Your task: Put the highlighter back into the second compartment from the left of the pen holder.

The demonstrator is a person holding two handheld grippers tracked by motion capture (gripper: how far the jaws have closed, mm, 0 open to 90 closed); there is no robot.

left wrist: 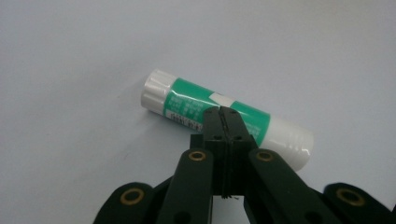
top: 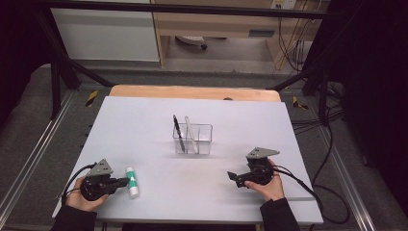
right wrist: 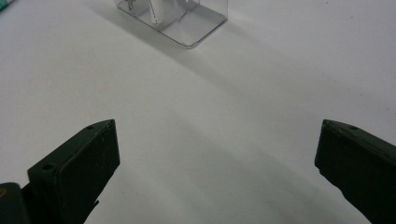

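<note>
One glue stick (left wrist: pixel 224 119) lies flat on the surface (top: pixel 144 125) at seven o'clock, our clenched left claw (left wrist: pixel 223 112) at its side. We could nudge it rolling unless we open first. Our right claw (right wrist: pixel 217 154) gapes empty at four o'clock.

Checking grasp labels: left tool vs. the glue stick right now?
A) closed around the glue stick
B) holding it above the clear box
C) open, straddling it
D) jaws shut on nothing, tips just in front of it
D: in the left gripper view the left tool has its jaws pressed together with nothing between them, and the glue stick lies on the table just past the tips.
</note>
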